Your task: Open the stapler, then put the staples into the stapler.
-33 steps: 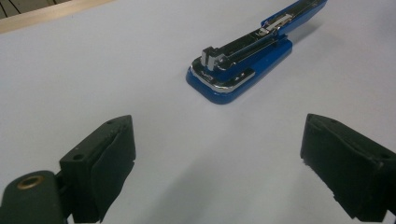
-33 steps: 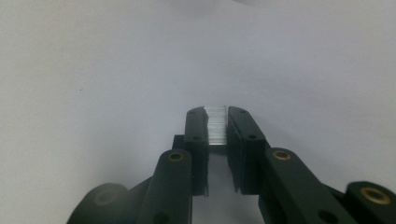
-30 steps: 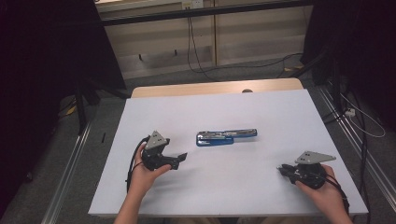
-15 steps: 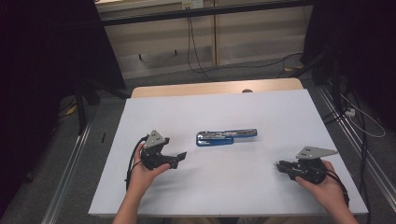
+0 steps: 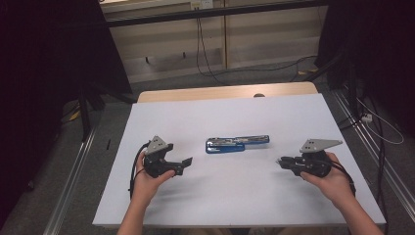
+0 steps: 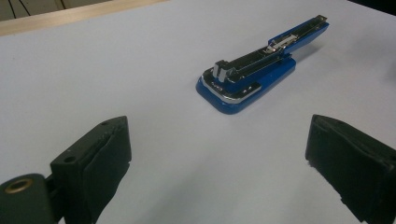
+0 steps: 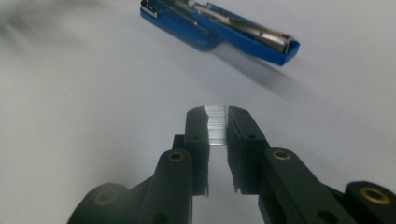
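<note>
A blue stapler (image 5: 237, 143) lies swung open on the white table (image 5: 235, 196), mid-way between my hands. In the left gripper view the stapler (image 6: 252, 79) lies ahead of my left gripper (image 6: 217, 149), whose jaws stand wide open with nothing between them. That left gripper (image 5: 185, 162) rests at the left, pointing right. My right gripper (image 5: 282, 161) is held at the right, pointing left toward the stapler. In the right gripper view my right gripper (image 7: 216, 116) is shut on a thin silver strip of staples (image 7: 216, 127), with the stapler (image 7: 219, 30) beyond it.
A wooden strip (image 5: 220, 93) runs along the table's far edge, with a small dark round thing (image 5: 259, 95) on it. Metal rails (image 5: 73, 186) flank the table on both sides. Cables (image 5: 377, 122) lie on the floor at the right.
My right gripper has lifted and moved a little toward the stapler, still shut on the staple strip. The left gripper and the stapler have stayed where they were.
</note>
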### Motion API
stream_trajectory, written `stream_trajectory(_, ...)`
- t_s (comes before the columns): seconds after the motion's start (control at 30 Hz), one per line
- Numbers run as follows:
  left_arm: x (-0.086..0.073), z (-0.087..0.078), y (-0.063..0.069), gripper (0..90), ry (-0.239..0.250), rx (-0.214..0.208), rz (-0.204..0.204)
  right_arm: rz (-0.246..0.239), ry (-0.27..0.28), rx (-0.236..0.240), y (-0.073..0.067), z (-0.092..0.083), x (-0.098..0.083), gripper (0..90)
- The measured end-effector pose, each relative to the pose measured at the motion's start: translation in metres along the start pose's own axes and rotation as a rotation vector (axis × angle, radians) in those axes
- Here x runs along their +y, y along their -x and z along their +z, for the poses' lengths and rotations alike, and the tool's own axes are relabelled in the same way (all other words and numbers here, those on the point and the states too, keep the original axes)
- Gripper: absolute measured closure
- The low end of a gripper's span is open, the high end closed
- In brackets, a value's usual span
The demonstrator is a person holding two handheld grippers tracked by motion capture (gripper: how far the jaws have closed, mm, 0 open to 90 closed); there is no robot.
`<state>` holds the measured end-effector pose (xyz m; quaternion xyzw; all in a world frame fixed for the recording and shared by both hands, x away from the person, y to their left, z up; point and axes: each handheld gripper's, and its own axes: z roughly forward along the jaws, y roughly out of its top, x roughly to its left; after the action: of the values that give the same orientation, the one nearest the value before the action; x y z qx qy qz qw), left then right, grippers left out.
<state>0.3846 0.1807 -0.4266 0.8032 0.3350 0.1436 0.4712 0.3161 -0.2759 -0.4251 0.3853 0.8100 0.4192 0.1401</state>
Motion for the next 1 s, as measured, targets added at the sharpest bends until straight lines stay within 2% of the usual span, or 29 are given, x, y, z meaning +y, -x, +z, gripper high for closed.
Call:
stream_trajectory(0.07,0.000,0.000,0.000,7.1,-0.005,0.000,0.003,-0.013,0.007,0.013,0.001,0.004,0.013,79.2)
stream_trajectory(0.5,-0.001,-0.003,-0.002,7.1,0.008,-0.009,-0.013,-0.090,0.022,0.062,-0.004,0.019,0.053,79.2)
stream_trajectory(0.67,-0.002,-0.004,-0.003,7.1,0.009,-0.007,-0.017,-0.117,0.034,0.086,0.001,0.024,0.064,79.2)
stream_trajectory(1.0,-0.002,-0.002,-0.004,7.1,0.004,-0.010,-0.023,-0.131,0.027,0.125,0.010,0.039,0.077,79.2)
